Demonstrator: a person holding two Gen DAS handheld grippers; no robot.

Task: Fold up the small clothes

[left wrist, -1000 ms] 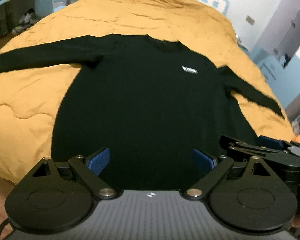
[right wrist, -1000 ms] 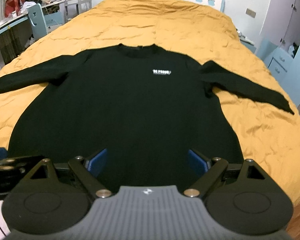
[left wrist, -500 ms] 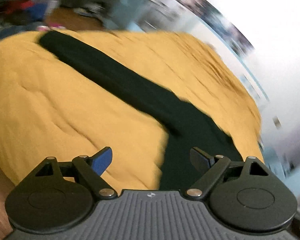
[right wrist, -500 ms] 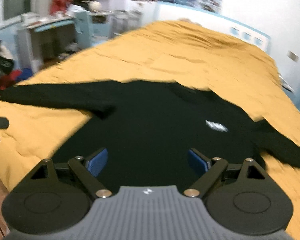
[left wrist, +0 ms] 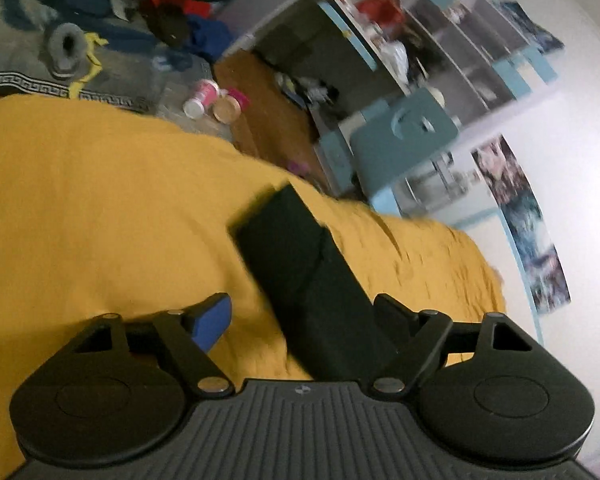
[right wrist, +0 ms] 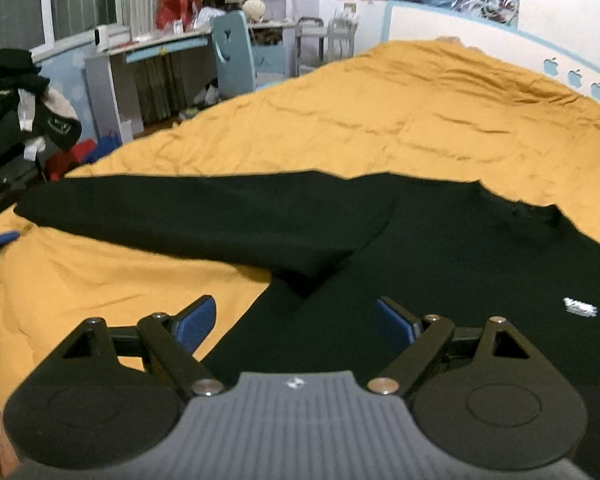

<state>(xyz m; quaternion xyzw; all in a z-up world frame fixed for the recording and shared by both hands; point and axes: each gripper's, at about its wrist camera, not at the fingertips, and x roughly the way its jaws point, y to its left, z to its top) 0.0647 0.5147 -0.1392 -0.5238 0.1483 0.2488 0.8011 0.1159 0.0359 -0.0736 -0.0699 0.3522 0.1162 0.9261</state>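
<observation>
The left gripper [left wrist: 300, 320] has swung out to the sweater's [right wrist: 440, 280] sleeve [left wrist: 300, 264] near the bed's [right wrist: 380, 120] edge, jaws wide around it. The right gripper [right wrist: 296, 320] hovers, jaws wide. Folding can start.

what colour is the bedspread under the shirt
Mustard yellow, plain, on the bedspread; clearest in the right wrist view.

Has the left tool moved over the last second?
Yes. The left tool has swung from the shirt's body out to the end of the black sleeve, near the edge of the yellow bed cover.
</observation>
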